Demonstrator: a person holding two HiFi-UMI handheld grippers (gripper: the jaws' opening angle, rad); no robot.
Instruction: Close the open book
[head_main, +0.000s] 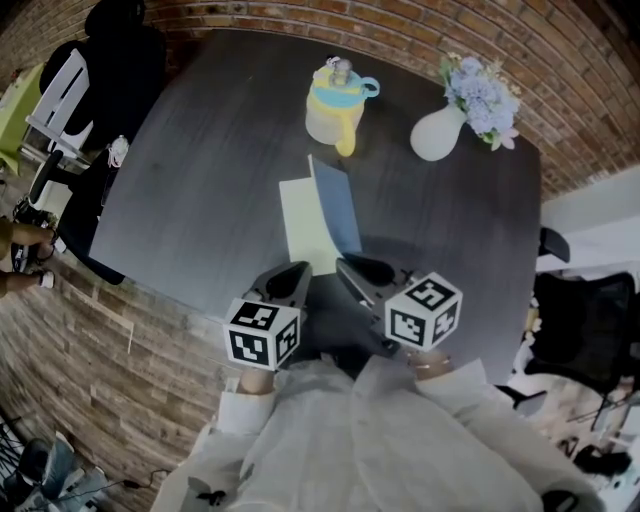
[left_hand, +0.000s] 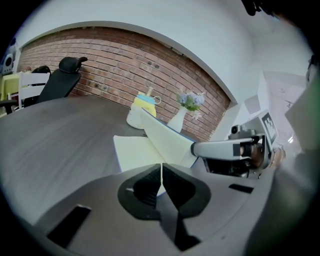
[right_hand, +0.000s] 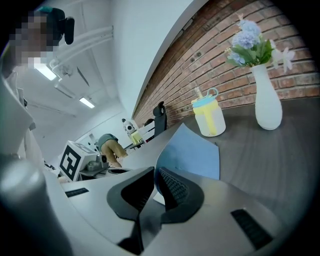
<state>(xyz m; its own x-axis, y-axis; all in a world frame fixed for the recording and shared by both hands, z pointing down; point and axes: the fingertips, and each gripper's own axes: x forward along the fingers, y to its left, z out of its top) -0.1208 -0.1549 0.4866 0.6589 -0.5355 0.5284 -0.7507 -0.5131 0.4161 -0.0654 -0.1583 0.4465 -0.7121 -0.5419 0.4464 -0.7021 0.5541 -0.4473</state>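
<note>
The book lies open on the dark round table (head_main: 200, 200). Its pale left page (head_main: 303, 225) rests flat, and its blue right cover (head_main: 336, 205) stands lifted at an angle. My right gripper (head_main: 352, 268) is shut on the near edge of that cover; in the right gripper view the blue cover (right_hand: 192, 152) rises from between the jaws of the gripper (right_hand: 156, 187). My left gripper (head_main: 297, 272) sits at the near edge of the flat page, shut (left_hand: 161, 177), with only a thin pale sliver showing between its pads. The flat page (left_hand: 131, 152) lies just beyond it.
A yellow and blue lidded cup (head_main: 338, 105) and a white vase (head_main: 438, 135) with pale flowers (head_main: 482, 92) stand behind the book. Chairs stand off the table's left (head_main: 60, 110) and right (head_main: 590, 330). A brick wall curves behind.
</note>
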